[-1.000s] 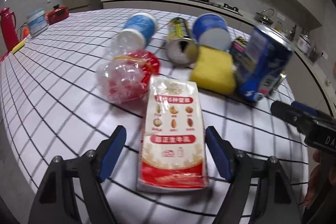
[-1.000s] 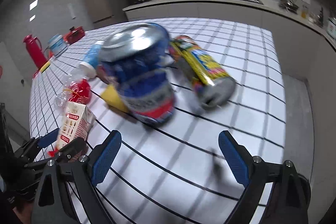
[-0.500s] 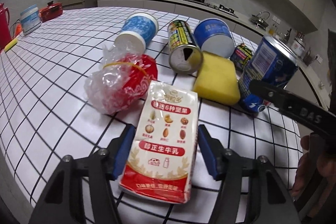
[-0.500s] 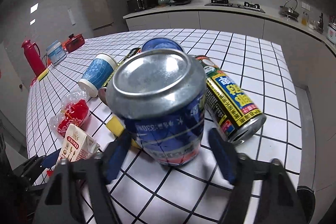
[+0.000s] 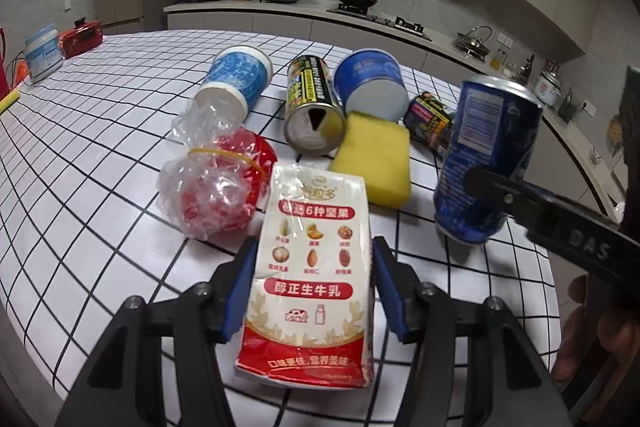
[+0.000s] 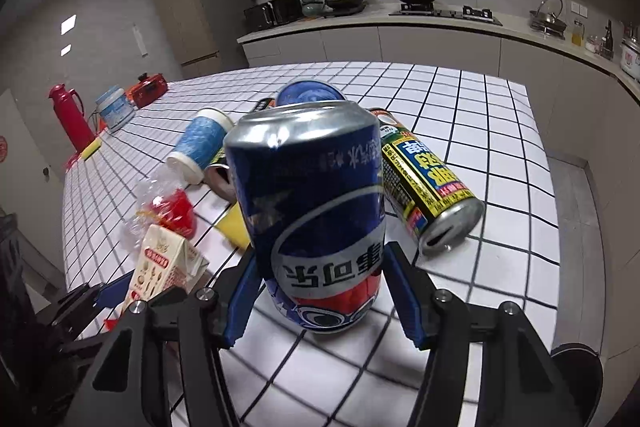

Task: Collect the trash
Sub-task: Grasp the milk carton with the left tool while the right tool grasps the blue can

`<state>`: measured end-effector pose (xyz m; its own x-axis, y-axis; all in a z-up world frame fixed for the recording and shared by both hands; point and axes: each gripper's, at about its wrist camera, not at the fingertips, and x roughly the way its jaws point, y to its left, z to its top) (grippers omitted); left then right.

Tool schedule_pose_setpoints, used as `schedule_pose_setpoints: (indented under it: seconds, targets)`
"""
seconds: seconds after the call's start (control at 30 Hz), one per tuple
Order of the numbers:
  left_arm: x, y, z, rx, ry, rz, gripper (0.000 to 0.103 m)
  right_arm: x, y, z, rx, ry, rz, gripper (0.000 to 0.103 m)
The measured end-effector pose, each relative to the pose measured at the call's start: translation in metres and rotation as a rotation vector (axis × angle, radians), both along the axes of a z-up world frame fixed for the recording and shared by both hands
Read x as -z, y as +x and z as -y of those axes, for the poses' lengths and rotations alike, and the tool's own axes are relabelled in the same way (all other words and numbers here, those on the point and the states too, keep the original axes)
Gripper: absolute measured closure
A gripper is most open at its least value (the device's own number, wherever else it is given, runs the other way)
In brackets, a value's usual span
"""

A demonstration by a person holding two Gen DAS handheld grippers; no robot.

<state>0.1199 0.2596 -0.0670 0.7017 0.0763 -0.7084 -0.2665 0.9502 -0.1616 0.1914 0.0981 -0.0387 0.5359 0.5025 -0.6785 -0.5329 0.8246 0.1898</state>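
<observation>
Both jaws have just been closing: your left tool point(image 5: 312, 291) clamps the white-and-red milk carton point(image 5: 310, 263), your right tool point(image 6: 318, 291) the dented blue drink can point(image 6: 316, 211). Lift both straight off the tiled counter point(image 5: 80, 167).

Glossy metal can point(image 6: 316, 211), crinkled (clear) plastic bag point(image 5: 212, 183)
</observation>
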Motion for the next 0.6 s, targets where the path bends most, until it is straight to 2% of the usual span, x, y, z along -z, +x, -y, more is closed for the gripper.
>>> schedule_pose_setpoints:
  seconds: [0.3,0.6]
  targets:
    - [0.002,-0.005,0.002,-0.005,-0.008,-0.007,0.046,0.001,-0.009,0.012,-0.013,-0.011,-0.036,0.041]
    - [-0.01,-0.004,0.011,0.019,0.001,0.024,0.046,-0.011,-0.024,0.029,0.015,0.014,-0.009,0.042]
